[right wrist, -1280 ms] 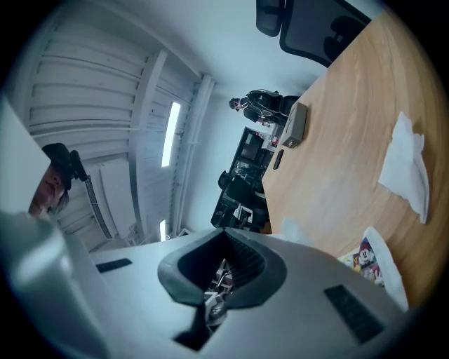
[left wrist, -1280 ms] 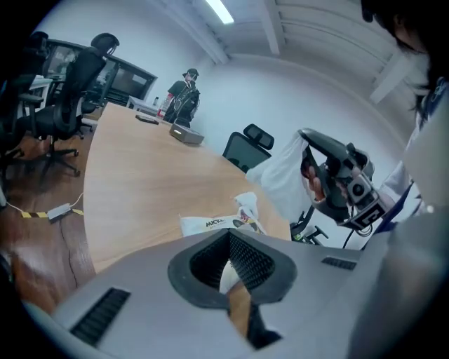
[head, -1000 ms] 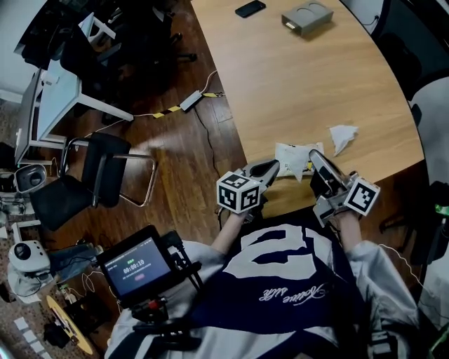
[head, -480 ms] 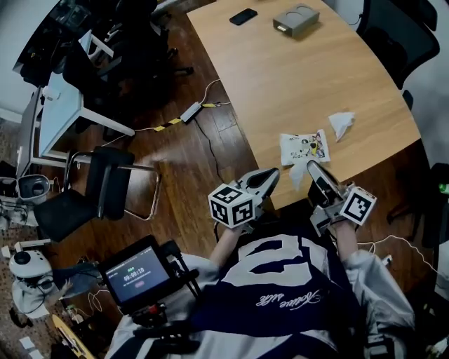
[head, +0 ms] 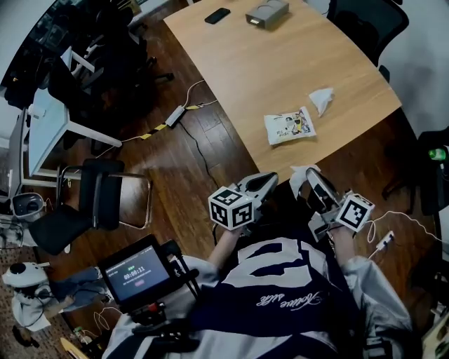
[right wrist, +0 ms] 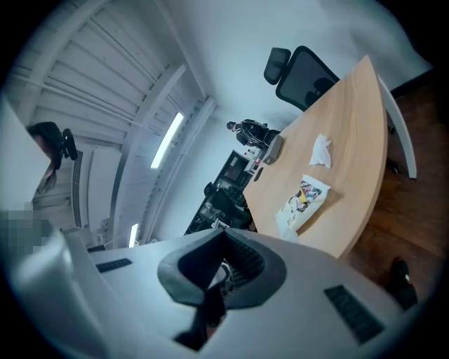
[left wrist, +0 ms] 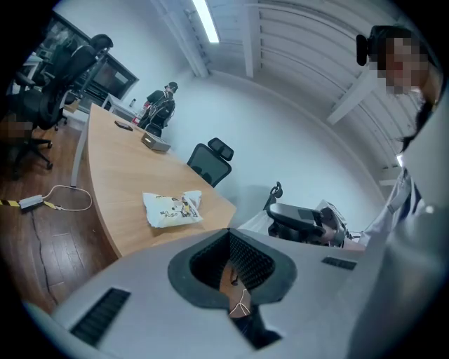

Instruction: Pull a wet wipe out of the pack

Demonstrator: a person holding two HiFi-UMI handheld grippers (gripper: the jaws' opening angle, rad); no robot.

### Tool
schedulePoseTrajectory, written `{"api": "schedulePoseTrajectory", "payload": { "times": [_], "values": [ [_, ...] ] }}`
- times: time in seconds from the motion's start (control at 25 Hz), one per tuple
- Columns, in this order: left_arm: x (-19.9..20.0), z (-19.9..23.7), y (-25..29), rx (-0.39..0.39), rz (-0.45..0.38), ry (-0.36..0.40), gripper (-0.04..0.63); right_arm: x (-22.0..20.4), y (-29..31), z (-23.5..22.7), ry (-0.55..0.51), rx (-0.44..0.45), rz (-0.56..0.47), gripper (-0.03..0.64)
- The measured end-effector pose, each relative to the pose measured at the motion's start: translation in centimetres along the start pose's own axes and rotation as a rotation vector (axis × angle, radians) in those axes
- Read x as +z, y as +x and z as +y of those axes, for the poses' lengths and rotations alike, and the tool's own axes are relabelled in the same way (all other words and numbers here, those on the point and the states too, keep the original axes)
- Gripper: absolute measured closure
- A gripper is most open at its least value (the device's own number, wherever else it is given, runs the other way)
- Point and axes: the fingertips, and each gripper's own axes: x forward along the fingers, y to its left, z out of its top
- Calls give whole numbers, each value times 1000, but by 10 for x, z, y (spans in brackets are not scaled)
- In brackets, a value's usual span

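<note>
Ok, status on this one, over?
Left gripper shut, empty. Right gripper shut on wipe, clear of pack. Pack lies on table, second wipe beside it. Nothing in the way.

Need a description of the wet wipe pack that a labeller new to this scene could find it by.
On the curved wooden table, look near the edge closest to the person: the wet wipe pack lies flat there. It is a white pouch with colourful print, unlike the plain crumpled wipe beside it or the grey box and dark phone at the far end.
</note>
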Motion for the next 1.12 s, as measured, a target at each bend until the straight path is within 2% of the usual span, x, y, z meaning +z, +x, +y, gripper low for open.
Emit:
{"api": "schedulePoseTrajectory", "payload": {
  "times": [0.24,0.6,0.84,1.12],
  "values": [
    [-7,-18,3,-27,5,20,592,-4,-27,-1,-35,-44,-24,618],
    [-1,-36,3,-12,-21,26,592,-3,-48,10,-57,-41,-36,618],
    [-61,-115,15,-33,0,44,593,-25,-144,7,-104,-94,-35,618],
    [-119,-173,5,-15,33,34,592,-51,-210,6,-183,-154,6,618]
  ]
}}
